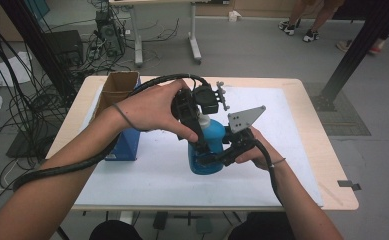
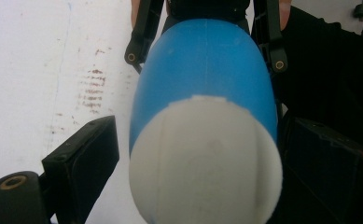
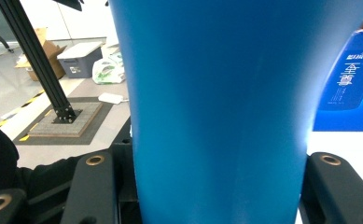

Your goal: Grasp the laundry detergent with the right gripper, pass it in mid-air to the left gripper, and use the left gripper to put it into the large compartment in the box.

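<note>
A blue bottle with a white cap stands upright on the white mat. My right gripper comes in from the right and is shut on the lower body of the bottle, one black jaw on each side. My left gripper reaches down from above, its jaws on either side of the cap. A thin strip of mat shows between the left pad and the cap, so that gripper is open. The bottle's base is hidden behind the right gripper.
A blue carton with an open cardboard top stands on the table's left part, close to my left forearm; the right gripper view shows it too. The mat's right half lies bare. Cables, a desk and a black frame post are on the floor beyond.
</note>
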`<state>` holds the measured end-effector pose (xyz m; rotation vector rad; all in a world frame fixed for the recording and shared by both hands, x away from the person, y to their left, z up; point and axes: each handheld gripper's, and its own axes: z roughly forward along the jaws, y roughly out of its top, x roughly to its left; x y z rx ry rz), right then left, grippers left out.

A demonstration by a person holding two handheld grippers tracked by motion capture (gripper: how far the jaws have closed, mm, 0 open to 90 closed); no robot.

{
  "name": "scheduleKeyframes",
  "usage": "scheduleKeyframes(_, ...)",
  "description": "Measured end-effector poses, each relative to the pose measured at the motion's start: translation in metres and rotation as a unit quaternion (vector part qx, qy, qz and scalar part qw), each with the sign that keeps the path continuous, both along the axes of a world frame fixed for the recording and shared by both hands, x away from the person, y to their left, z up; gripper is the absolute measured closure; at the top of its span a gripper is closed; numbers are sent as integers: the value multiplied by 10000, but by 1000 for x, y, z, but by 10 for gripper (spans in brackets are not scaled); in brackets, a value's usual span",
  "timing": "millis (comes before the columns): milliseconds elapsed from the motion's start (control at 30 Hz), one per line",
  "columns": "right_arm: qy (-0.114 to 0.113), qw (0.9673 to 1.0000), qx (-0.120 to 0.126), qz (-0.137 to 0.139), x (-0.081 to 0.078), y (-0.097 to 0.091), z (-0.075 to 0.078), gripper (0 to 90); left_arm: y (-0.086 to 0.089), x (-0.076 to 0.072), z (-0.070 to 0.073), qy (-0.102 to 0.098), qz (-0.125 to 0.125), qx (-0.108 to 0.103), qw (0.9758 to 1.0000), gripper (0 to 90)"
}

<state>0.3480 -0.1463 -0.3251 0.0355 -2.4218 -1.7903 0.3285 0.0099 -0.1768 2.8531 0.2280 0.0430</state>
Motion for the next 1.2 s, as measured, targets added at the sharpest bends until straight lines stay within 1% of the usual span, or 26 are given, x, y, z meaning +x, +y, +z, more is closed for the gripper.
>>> scheduleKeyframes(200,8,10000,8,8,0,1,-1,436,1,0,0,22,19,0,10000,101)
scheduleKeyframes(767,-4,10000,-5,16,1,2,0,436,0,0,1,-22,10,-22,10000,103)
scheduleKeyframes(1200,-43,10000,-8,33,0,2,3,436,-2,1,-1,-21,-35,37,10000,154)
